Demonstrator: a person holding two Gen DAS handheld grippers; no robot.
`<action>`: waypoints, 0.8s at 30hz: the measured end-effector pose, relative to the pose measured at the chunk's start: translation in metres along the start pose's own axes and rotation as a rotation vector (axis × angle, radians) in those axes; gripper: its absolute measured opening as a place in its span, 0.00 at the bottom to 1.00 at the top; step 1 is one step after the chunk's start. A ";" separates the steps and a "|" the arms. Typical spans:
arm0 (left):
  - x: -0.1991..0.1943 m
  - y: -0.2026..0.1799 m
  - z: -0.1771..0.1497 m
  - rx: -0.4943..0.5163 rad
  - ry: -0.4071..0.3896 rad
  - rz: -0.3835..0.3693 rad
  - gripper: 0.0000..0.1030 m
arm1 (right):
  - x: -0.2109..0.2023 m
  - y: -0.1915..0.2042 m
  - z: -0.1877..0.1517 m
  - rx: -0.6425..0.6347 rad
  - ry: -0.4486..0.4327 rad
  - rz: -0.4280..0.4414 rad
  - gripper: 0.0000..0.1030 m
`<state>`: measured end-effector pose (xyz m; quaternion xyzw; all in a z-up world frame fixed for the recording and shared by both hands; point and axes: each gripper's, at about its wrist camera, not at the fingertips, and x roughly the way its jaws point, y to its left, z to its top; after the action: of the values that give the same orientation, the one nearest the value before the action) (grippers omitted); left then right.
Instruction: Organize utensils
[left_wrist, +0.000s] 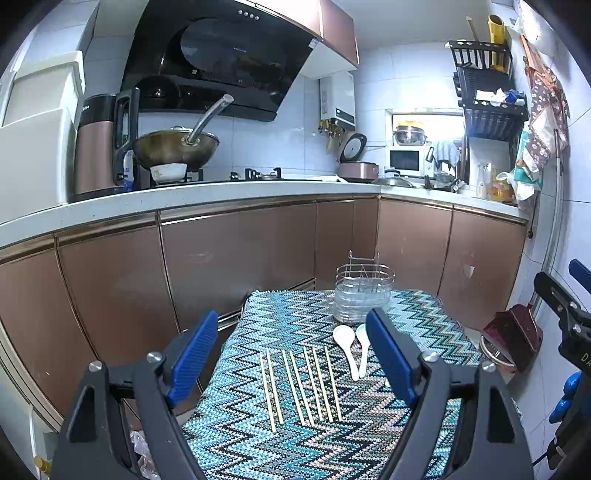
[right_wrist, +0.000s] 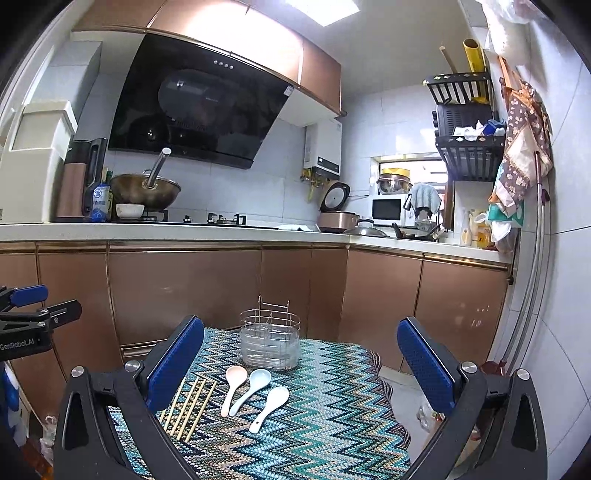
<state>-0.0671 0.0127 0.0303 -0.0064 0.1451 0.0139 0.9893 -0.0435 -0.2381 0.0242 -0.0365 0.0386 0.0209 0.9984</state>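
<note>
Worktop (right_wrist: 332, 417): small table w/ zigzag-pattern cloth, blue/teal/black; stands in front of brown kitchen cabinets (right_wrist: 184, 288).
Left gripper (left_wrist: 291, 354): over near-left part of worktop; jaws wide open, nothing held. Blue pads (left_wrist: 192, 354) visible.
Right gripper (right_wrist: 301, 365): over near side of worktop; jaws wide open, nothing held.
Utensil holder (right_wrist: 270, 341): wire frame w/ clear lower section, upright at far edge of worktop, approx. centre. Appears empty.
Chopsticks (left_wrist: 299, 387): approx. 8 pale sticks laid flat, roughly parallel, near-left area of cloth, left of spoons. Partly hidden behind left pad in right wrist view.
Spoons: 3 pcs, flat on cloth between holder and near edge, bowls toward holder. Pinkish spoon (right_wrist: 232, 387) at left, pale-blue spoon (right_wrist: 251, 389) just beside it, white spoon (right_wrist: 269, 408) at right, nearer.
</note>
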 end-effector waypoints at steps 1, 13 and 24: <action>-0.002 0.000 0.000 -0.002 -0.005 -0.001 0.79 | 0.000 0.000 0.000 0.000 0.000 -0.002 1.00; -0.008 0.001 0.003 -0.015 -0.031 0.021 0.79 | -0.006 -0.001 0.001 0.009 -0.022 0.014 1.00; -0.008 -0.002 0.003 -0.002 -0.038 0.023 0.79 | -0.003 -0.004 0.002 0.032 -0.012 0.054 1.00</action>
<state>-0.0738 0.0109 0.0358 -0.0055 0.1265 0.0256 0.9916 -0.0466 -0.2422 0.0271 -0.0193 0.0339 0.0475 0.9981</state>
